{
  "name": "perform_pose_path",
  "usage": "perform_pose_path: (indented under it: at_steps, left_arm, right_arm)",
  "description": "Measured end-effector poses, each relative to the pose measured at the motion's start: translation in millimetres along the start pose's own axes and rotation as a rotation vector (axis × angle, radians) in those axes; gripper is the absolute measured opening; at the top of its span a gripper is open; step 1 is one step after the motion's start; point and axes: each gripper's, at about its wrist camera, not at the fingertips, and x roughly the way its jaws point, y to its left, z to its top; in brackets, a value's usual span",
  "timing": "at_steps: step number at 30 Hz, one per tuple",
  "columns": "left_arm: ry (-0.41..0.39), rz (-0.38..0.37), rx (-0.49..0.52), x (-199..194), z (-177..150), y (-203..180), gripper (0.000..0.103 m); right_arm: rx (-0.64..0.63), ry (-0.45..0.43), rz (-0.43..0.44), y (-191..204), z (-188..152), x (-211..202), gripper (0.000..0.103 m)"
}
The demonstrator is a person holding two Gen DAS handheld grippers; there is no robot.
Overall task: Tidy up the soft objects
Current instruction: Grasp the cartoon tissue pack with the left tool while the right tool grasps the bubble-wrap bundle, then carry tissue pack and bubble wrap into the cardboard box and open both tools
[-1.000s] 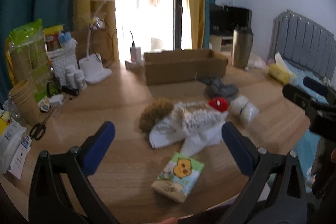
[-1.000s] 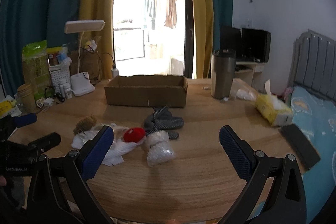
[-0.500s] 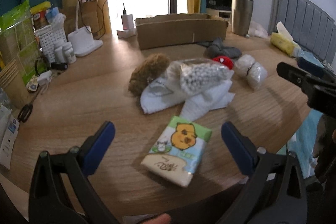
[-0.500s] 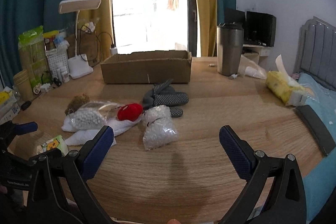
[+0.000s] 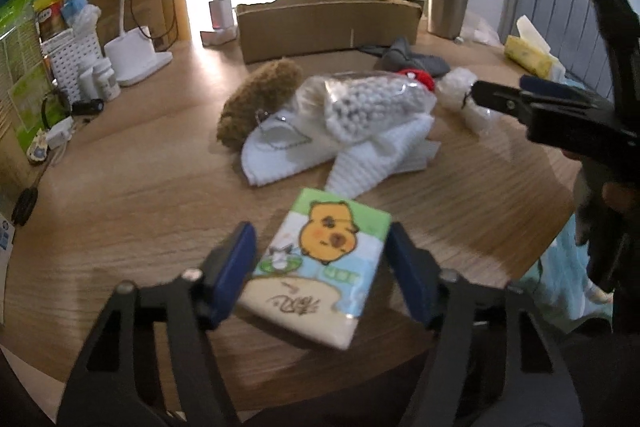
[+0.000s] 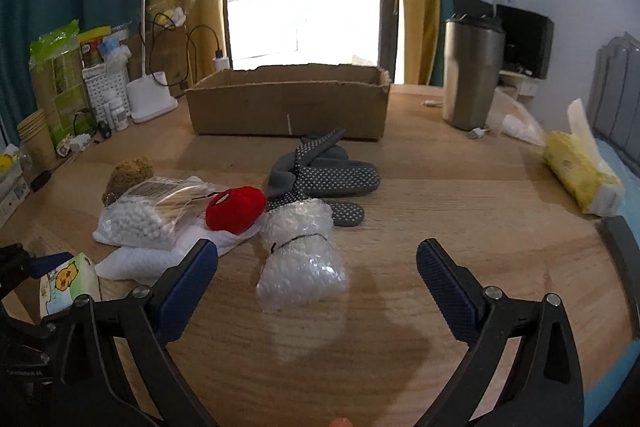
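Observation:
My left gripper (image 5: 322,263) stands around a tissue pack (image 5: 316,263) with a yellow cartoon animal, its blue pads close on both sides; the pack (image 6: 70,279) also shows at the left of the right wrist view. Beyond lie a white cloth (image 5: 340,151), a bag of white beads (image 5: 372,103), a brown fuzzy ball (image 5: 260,95), a red plush (image 6: 236,207), grey dotted gloves (image 6: 324,175) and a bubble-wrap bundle (image 6: 300,259). My right gripper (image 6: 316,279) is open and empty, just before the bundle. A cardboard box (image 6: 288,103) stands behind.
A desk lamp (image 6: 148,43), white basket and bottles (image 6: 106,99) line the left side. A steel tumbler (image 6: 472,71) and a yellow tissue pack (image 6: 580,175) sit at the right. The table's front edge is near both grippers.
My left gripper moved forward and down and narrowed its jaws around the tissue pack. My right gripper moved closer to the bubble-wrap bundle, still open.

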Motion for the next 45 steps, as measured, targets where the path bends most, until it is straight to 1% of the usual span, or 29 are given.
perform_pose_path:
  at_steps: [1, 2, 3, 5, 7, 8, 9, 11, 13, 16, 20, 28, 37, 45]
  left_arm:
    - [0.001, -0.003, -0.001, -0.4, -0.5, -0.1, 0.064]
    - [0.002, -0.008, -0.001, -0.8, -1.1, 0.4, 0.062]
    - [0.002, -0.017, -0.005, -1.7, -1.4, 0.9, 0.054]
    - [0.001, -0.041, -0.018, -3.5, -1.4, 2.8, 0.054]
    - [0.002, -0.051, -0.026, -4.2, -0.7, 4.3, 0.054]
    - [0.0, -0.051, -0.031, -4.9, -0.5, 4.9, 0.054]
    - [-0.003, -0.047, -0.035, -5.6, 0.0, 5.7, 0.054]
    - [-0.013, -0.046, -0.04, -7.8, 0.9, 7.3, 0.053]
    - [-0.028, -0.048, -0.046, -11.7, 2.3, 9.1, 0.053]
    - [-0.039, -0.051, -0.058, -15.9, 4.6, 12.4, 0.053]
    - [-0.058, -0.043, -0.073, -21.6, 11.1, 17.7, 0.053]
    - [-0.109, -0.049, -0.072, -34.0, 34.4, 17.5, 0.053]
    - [-0.16, -0.061, -0.06, -37.4, 78.2, 9.9, 0.053]
    - [-0.179, -0.048, -0.052, -24.2, 116.1, 8.2, 0.053]
  right_arm:
    - [-0.003, 0.01, 0.01, 0.1, 1.5, 3.0, 0.094]
    - [-0.007, 0.021, 0.015, 0.6, 2.6, 5.8, 0.091]
    - [-0.01, 0.028, 0.022, 0.9, 2.6, 7.3, 0.089]
    - [-0.025, 0.047, 0.036, 3.5, 4.0, 11.3, 0.084]
    - [-0.032, 0.063, 0.042, 5.5, 4.4, 13.6, 0.082]
    - [-0.035, 0.072, 0.044, 6.3, 4.2, 14.6, 0.079]
    - [-0.04, 0.079, 0.045, 7.1, 3.8, 15.4, 0.074]
    - [-0.042, 0.089, 0.039, 7.6, 3.2, 16.5, 0.053]
    - [-0.045, 0.104, 0.047, 7.7, 2.6, 18.4, 0.046]
    - [-0.05, 0.103, 0.057, 8.3, 3.3, 16.0, 0.045]
    - [-0.051, 0.077, 0.065, 8.1, 8.4, 7.3, 0.044]
    - [-0.046, 0.031, 0.071, 1.5, 23.5, -8.3, 0.044]
    - [-0.037, -0.012, 0.074, -17.7, 48.2, -15.2, 0.044]
    - [-0.029, -0.045, 0.085, -36.9, 69.9, -8.4, 0.044]
